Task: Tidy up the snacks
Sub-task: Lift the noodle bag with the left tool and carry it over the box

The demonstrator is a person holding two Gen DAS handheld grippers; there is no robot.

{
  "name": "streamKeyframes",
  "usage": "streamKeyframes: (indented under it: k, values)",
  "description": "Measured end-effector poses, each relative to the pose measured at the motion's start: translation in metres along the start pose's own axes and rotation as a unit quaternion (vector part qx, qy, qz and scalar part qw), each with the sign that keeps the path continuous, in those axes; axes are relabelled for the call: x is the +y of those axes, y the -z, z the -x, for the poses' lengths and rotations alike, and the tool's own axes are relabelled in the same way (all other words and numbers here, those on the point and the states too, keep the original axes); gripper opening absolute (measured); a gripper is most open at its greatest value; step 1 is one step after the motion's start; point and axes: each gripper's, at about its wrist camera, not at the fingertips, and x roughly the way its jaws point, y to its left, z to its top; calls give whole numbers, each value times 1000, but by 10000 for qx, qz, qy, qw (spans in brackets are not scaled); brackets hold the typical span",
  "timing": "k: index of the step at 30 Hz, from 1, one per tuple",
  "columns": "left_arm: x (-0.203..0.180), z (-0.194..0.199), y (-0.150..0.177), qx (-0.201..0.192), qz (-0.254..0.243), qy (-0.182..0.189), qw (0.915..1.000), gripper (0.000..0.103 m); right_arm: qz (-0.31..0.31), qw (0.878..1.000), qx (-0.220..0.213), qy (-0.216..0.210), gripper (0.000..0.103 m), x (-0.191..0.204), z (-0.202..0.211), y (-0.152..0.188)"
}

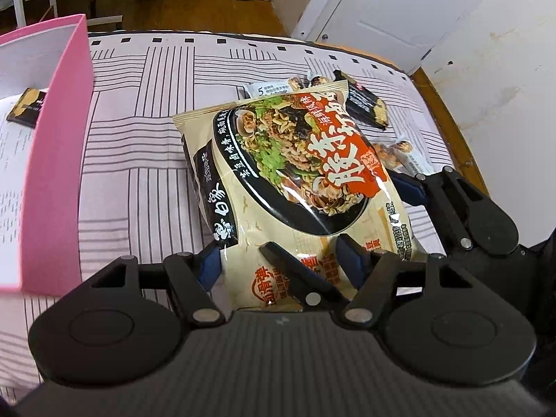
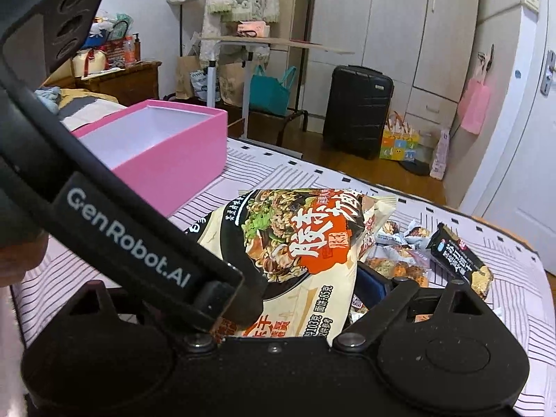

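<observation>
Both claws grip one noodle packet (image 1: 288, 170): left claw (image 1: 281, 260) and right claw (image 2: 305, 295), its near edge hidden. Behind, a pink box (image 1: 55, 160) holds a dark packet (image 1: 29, 106), partly cut off.

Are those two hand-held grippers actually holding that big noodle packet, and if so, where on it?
Yes. Both grip the noodle packet at its near bottom edge: the left hand-held gripper at the left corner, the right hand-held gripper beside it, toward the right corner.

Both grippers are matte black plastic with round hinge discs, silver rivets, blue-padded fingers (image 1: 351, 260), and white "GenRobot.AI" lettering (image 2: 128, 239).
</observation>
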Motion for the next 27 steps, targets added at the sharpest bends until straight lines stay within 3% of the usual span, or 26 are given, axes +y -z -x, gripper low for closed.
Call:
streamKeyframes:
  k: [12,16,27]
  values:
    - [-5,69,34,-259,-30,136,9996,67,263,9996,-113,37,93,40,58,-19]
    - [1,98,40,-510,13,94,9987,67,335,9992,-199,-88,92,52,72,-33]
    - [42,159,43,-1068,188,-213,9939,68,808,9940,-632,-390,90,97,72,-74]
